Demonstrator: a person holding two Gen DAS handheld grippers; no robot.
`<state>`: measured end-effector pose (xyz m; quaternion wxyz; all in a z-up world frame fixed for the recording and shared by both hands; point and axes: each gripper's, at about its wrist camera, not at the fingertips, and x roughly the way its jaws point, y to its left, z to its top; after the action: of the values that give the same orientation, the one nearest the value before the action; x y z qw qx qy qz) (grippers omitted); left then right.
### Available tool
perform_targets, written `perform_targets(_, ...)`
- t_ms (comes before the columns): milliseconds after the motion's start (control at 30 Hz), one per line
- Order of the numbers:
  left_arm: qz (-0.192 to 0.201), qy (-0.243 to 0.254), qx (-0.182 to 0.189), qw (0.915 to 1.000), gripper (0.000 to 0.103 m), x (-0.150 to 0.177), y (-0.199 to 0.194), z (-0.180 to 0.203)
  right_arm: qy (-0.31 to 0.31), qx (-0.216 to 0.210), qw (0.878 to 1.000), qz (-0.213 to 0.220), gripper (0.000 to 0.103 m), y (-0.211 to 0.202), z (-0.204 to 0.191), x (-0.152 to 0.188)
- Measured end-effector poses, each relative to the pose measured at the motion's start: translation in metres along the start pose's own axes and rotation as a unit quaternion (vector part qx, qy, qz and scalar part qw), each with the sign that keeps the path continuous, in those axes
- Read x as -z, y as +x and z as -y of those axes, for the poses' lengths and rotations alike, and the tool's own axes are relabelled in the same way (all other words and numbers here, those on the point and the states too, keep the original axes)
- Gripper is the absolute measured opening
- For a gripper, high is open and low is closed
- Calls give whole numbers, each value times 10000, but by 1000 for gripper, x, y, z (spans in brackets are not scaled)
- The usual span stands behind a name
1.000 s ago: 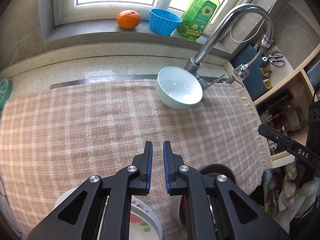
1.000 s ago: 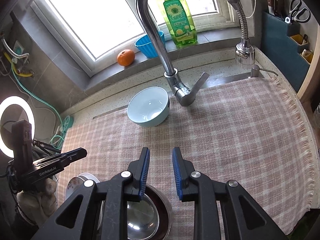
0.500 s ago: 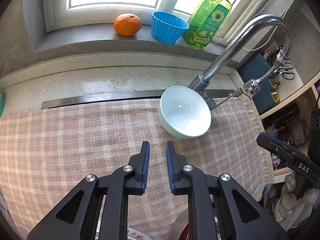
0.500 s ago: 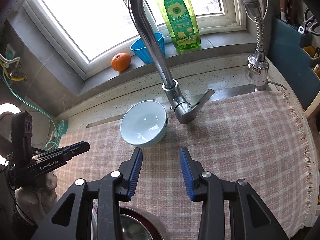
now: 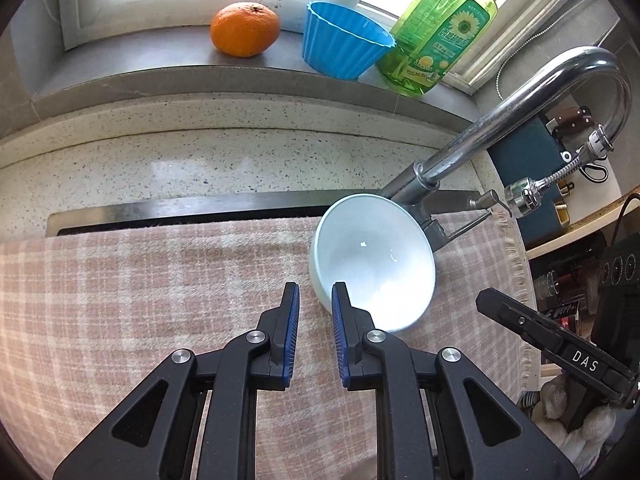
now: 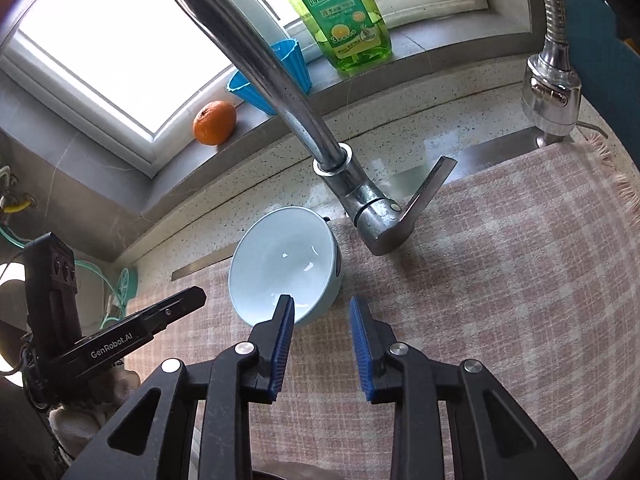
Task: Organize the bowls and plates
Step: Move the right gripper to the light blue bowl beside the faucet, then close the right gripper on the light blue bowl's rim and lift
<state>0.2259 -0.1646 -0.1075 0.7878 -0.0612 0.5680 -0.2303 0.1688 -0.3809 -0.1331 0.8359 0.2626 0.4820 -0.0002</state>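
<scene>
Since pale blue bowl (image 5: pixel 372 264) looks glazed ceramic, expect rigid, slick, breakable; grip near rim. Bowl tilted on checked cloth (image 5: pixel 140 280) against faucet (image 6: pixel 360 196) base, empty inside. Left gripper (image 5: pixel 315 300) narrowly parted, right gripper (image 6: pixel 322 312) wider, both empty, tips near rim

Both wrist cameras close above cloth (image 5: pixel 120 300), facing window; share bowl (image 5: pixel 372 264).
</scene>
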Motion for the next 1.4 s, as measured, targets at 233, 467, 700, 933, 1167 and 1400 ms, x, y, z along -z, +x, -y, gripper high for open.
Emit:
perform_targets(233, -102, -96, 26, 9999, 15, -13, 18, -3, 305, -175, 9993, -110, 22, 17, 4, -10)
perform_targets(467, -155, -70, -22, 9999, 15, -20, 29, -4, 428, -105, 9989, -168, 22, 32, 7, -14)
perform_targets(700, -222, 2, -73, 9997, 15, -22, 39, -1, 438, 5, 9988, -215, 20, 43, 8, -19)
perform_targets(933, -201, 37, -108, 9997, 15, -25, 46, -3, 423, 105, 9988, -211, 16, 56, 6, -23)
perform_targets(1167, -174, 133, -87, 9997, 7, -24, 49, -2, 370, 107, 9989, -274, 8, 65, 4, -24)
perform_targets(1400, -144, 181, -54, 9997, 6, -21, 46, 6, 256, 180, 9992, -258, 8, 60, -1, -23)
